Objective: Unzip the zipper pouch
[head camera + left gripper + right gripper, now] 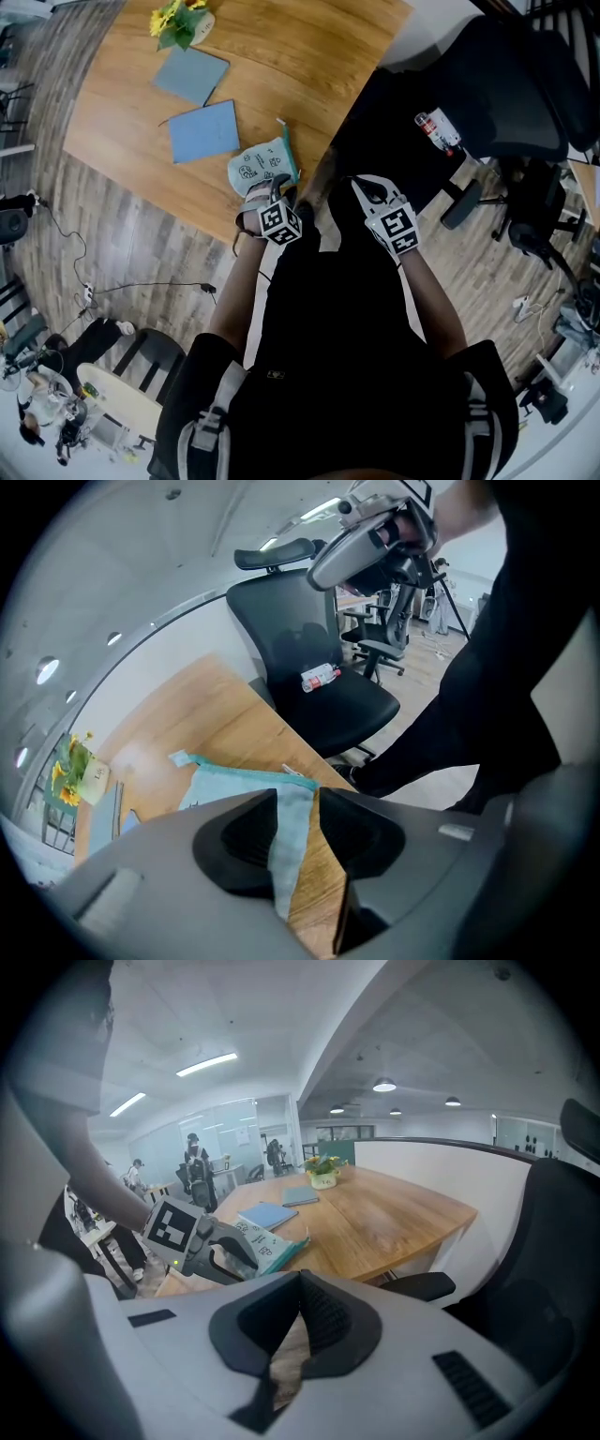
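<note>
Broadly, the wooden table (281, 56) fills the upper left of the head view, and a black office chair (525, 84) stands past its corner to the right. The person (347, 375), in dark clothing, stands at the table's near edge.

Two blue notebooks lie on the tabletop, one (203, 131) near the pouch and the other (191, 74) further back, near a small pot of yellow flowers (178, 21).

The zipper pouch (261, 167) lies flat on the table close to the near edge, just beyond the nearer notebook. It is pale with a doodle print, and a teal zipper band runs along one side. Whether the zipper is closed cannot be told from these views.

The left gripper (298, 803) points steeply down at the pouch's near end. Its jaws stand wide apart with a strip of the pale fabric showing in the gap between them, and the pads do not press on it.

The right gripper (295, 1316) is held off the table's edge, apart from the pouch and beside the left gripper. Its jaws are clenched together with nothing between them.

A small plastic bottle (439, 129) with a red label lies on the chair's seat.
</note>
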`<state>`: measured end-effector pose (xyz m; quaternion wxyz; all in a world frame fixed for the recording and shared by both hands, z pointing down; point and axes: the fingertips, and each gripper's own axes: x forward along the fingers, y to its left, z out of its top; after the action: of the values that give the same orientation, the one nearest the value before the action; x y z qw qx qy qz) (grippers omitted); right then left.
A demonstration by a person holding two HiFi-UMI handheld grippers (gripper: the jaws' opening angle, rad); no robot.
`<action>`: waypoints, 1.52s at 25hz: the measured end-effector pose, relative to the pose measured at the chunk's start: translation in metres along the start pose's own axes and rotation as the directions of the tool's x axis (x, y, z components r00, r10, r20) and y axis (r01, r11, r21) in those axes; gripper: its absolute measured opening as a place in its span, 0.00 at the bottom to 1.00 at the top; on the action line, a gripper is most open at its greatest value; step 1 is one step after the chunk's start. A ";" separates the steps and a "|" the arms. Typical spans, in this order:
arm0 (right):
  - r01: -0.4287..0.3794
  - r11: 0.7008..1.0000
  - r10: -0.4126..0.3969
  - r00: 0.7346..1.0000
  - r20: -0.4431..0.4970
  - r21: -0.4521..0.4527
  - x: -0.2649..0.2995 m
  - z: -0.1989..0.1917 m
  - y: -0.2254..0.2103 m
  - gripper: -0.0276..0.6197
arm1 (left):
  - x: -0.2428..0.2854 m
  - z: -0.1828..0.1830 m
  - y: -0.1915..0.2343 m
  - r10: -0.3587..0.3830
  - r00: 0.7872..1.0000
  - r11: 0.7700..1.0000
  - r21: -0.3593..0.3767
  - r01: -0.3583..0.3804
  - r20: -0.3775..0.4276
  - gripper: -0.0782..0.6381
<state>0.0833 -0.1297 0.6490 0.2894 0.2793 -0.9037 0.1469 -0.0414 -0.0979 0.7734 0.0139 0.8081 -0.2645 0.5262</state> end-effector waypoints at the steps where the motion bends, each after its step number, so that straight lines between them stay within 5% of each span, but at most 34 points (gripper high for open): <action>1: 0.001 1.000 -0.001 1.000 0.001 0.001 0.000 0.000 -0.001 0.05 | 0.002 -0.001 0.000 -0.001 1.000 1.000 0.009 0.001 -0.007 0.31; 20: 0.008 1.000 -0.008 1.000 0.030 0.013 0.003 0.004 0.001 0.05 | 0.009 -0.008 0.007 -0.028 0.998 0.999 -0.047 0.025 -0.055 0.15; 38: 0.002 1.000 -0.003 0.998 0.058 0.009 0.006 0.017 0.020 0.05 | -0.034 0.004 0.032 0.052 0.997 0.987 -0.157 -0.043 0.055 0.13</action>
<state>0.0596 -0.1237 0.6370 0.2620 0.2858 -0.9107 0.1424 -0.0626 -0.1128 0.7345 0.0564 0.8132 -0.3242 0.4800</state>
